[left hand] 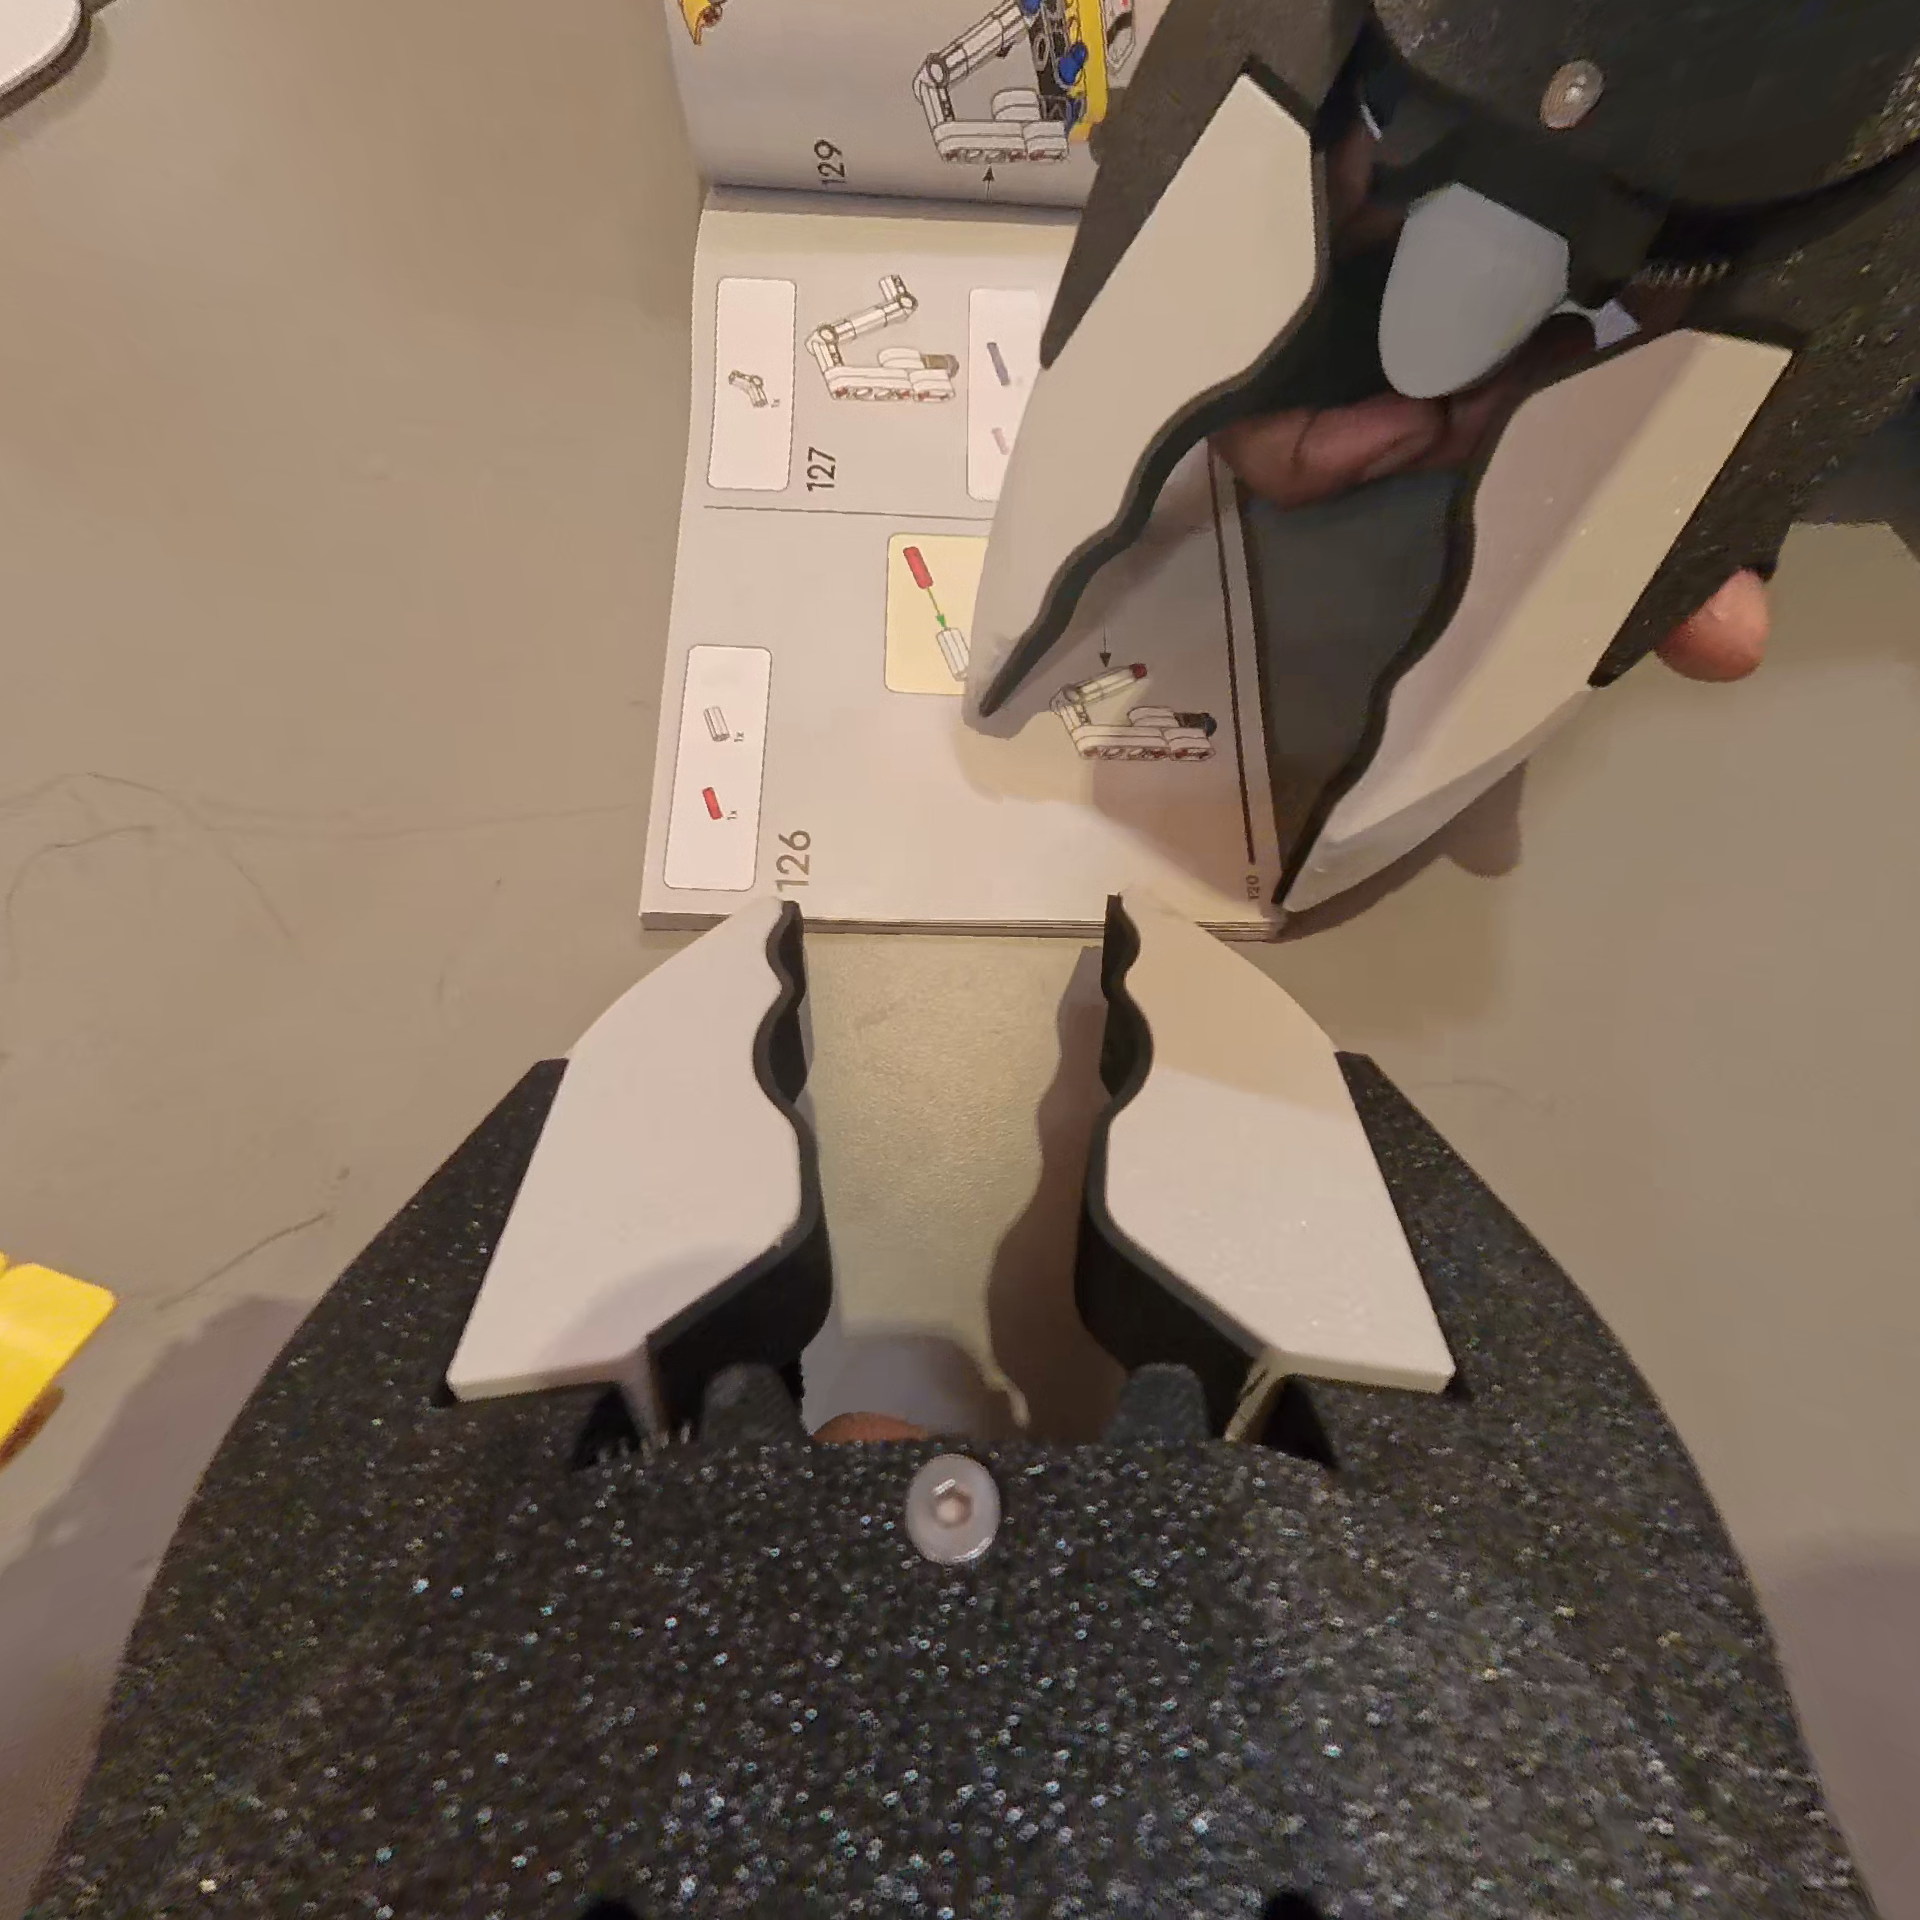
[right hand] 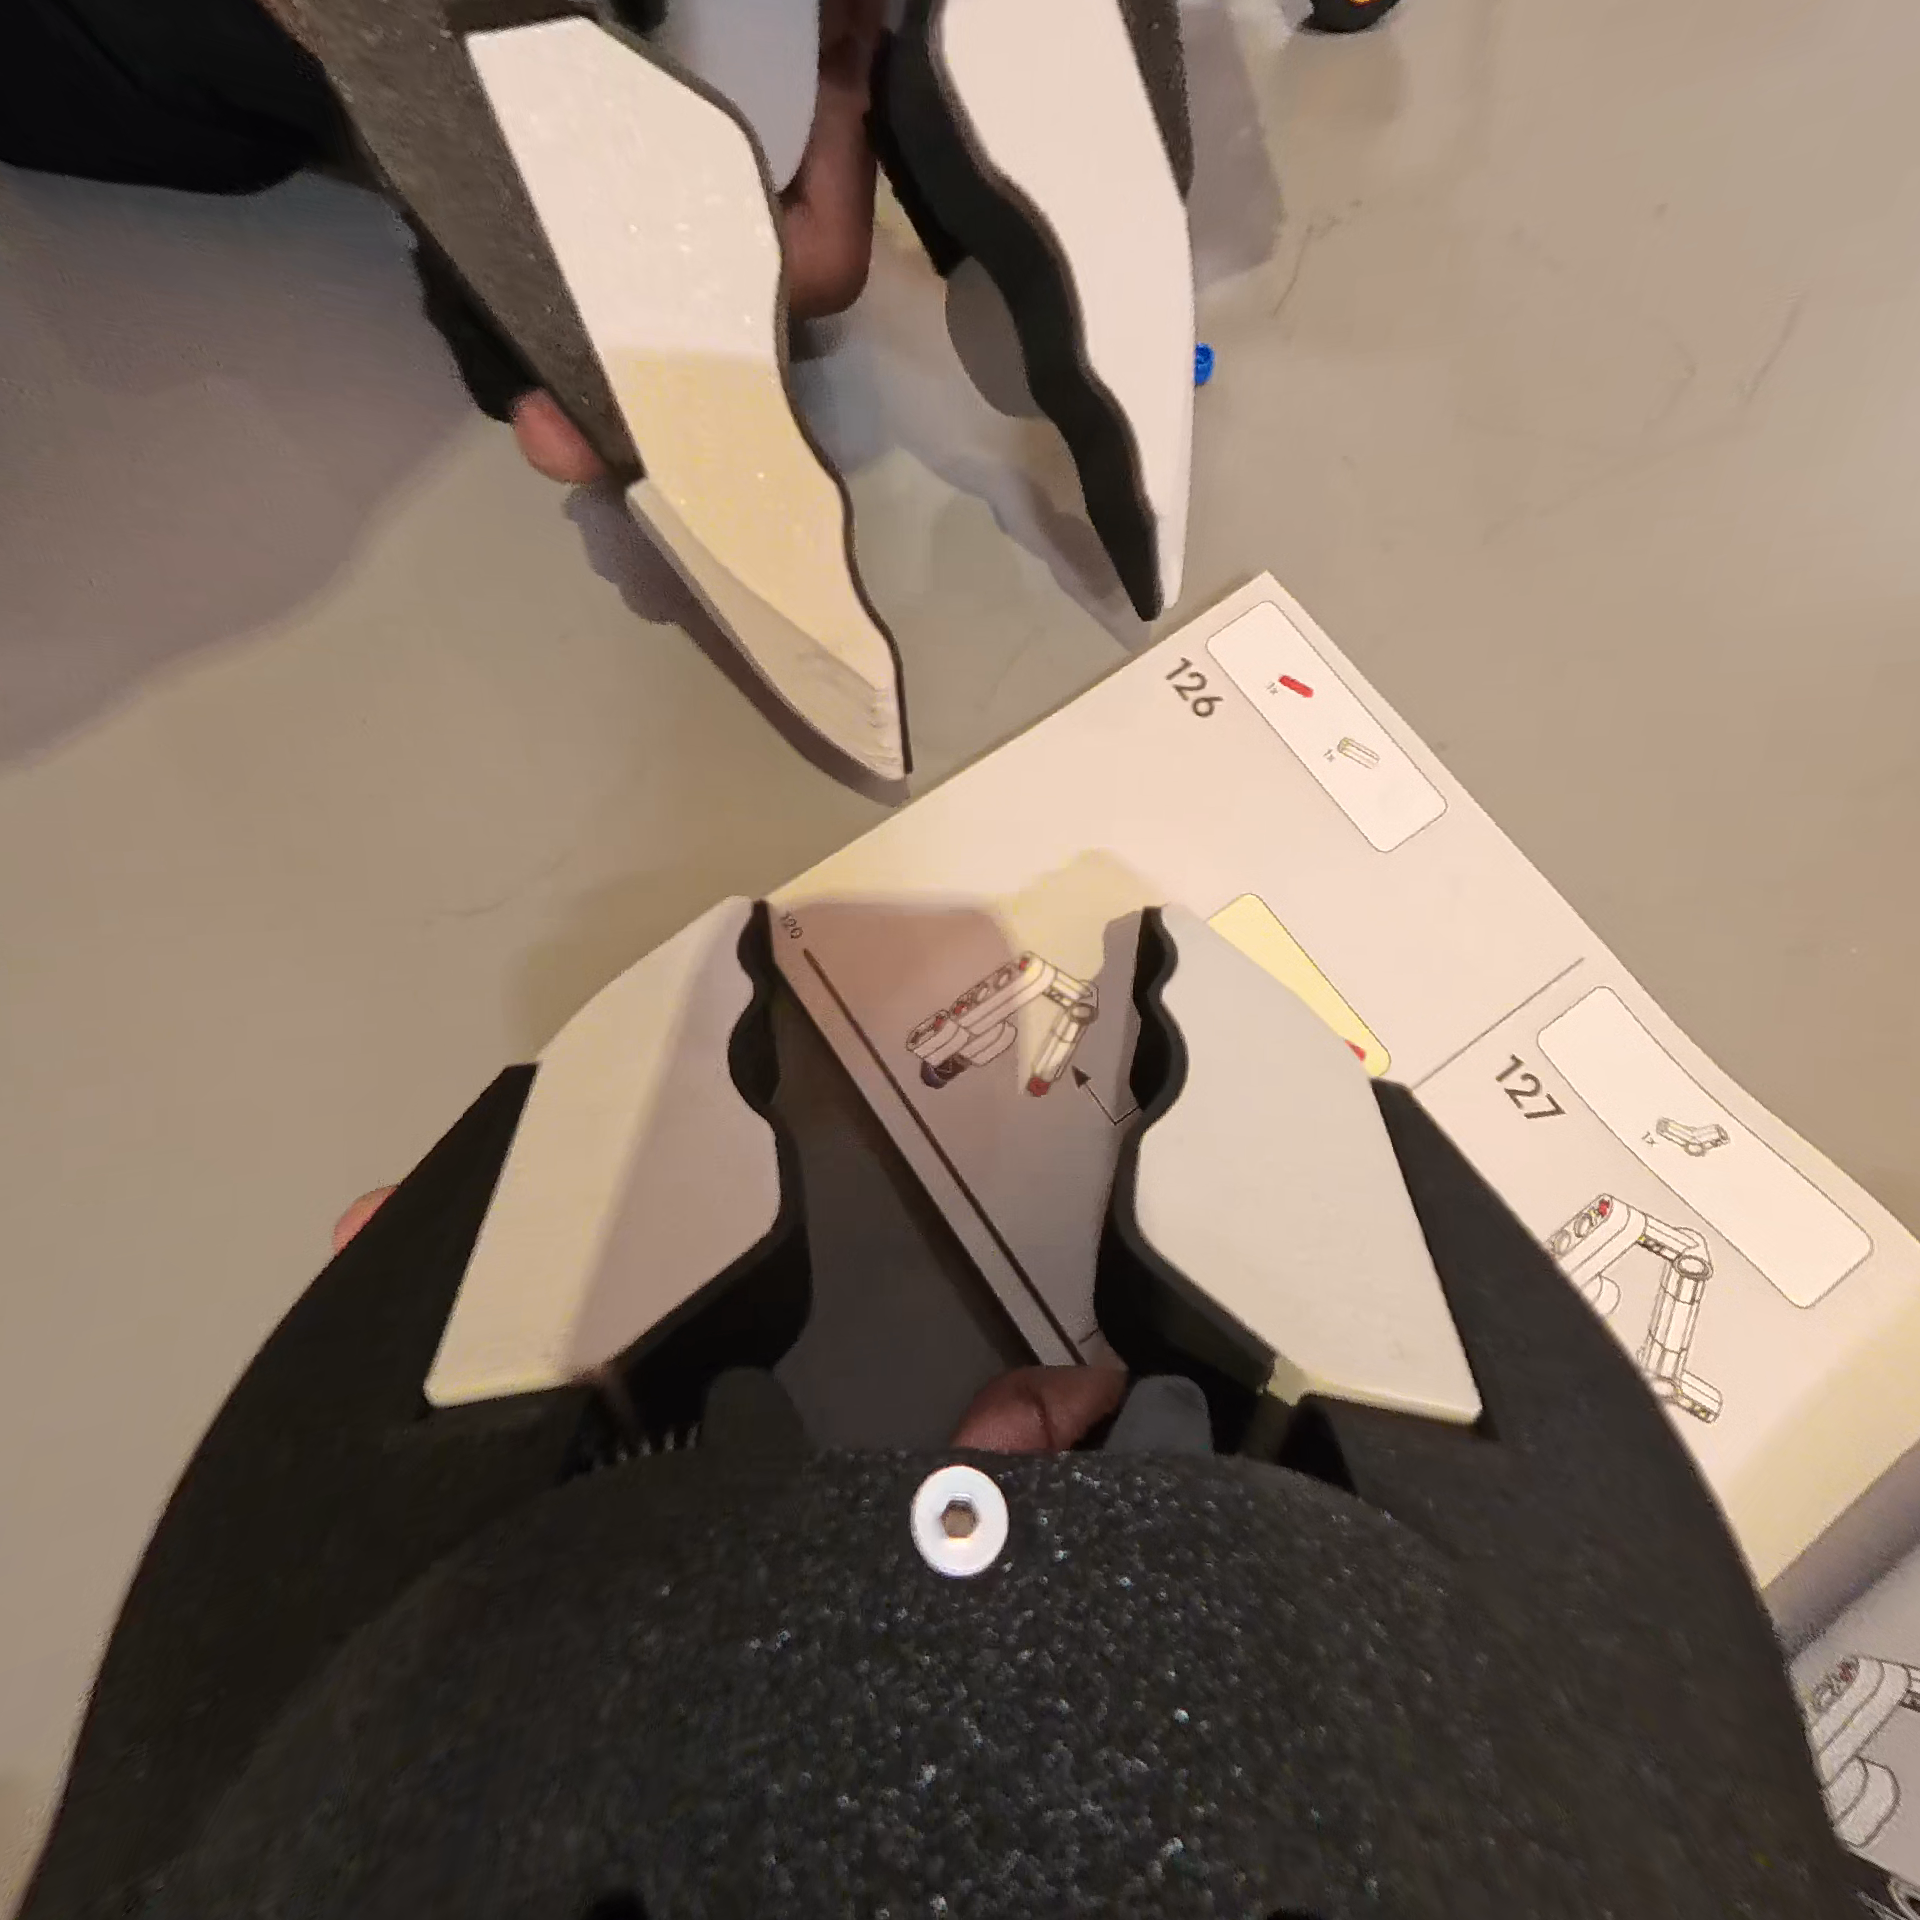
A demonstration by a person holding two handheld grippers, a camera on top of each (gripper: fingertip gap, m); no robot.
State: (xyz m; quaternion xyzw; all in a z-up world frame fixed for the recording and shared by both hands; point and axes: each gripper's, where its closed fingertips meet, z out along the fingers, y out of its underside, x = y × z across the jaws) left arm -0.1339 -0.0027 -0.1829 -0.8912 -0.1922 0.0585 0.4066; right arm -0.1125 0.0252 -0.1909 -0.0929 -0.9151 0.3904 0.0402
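An open instruction booklet (left hand: 914, 810) lies flat on the grey table, its pages showing build-step drawings. My left gripper (left hand: 954, 920) is open and empty, with its fingertips at the booklet's near edge. My right gripper (left hand: 1132, 800) comes in from the upper right and is open. One of its tips rests on the page and the other stands at the booklet's right corner. In the right wrist view the booklet (right hand: 1143, 790) has its corner between my right gripper's (right hand: 951, 920) spread fingers, and neither pad presses on it. The left gripper (right hand: 1029, 691) shows opposite, open.
A yellow piece (left hand: 42, 1340) lies at the left edge of the table. A white object (left hand: 31, 42) sits at the far left corner. A small blue piece (right hand: 1203, 364) lies on the table beyond the left gripper. A person's fingers hold each gripper. The left gripper's tips are roughly 4 cm from the right gripper's.
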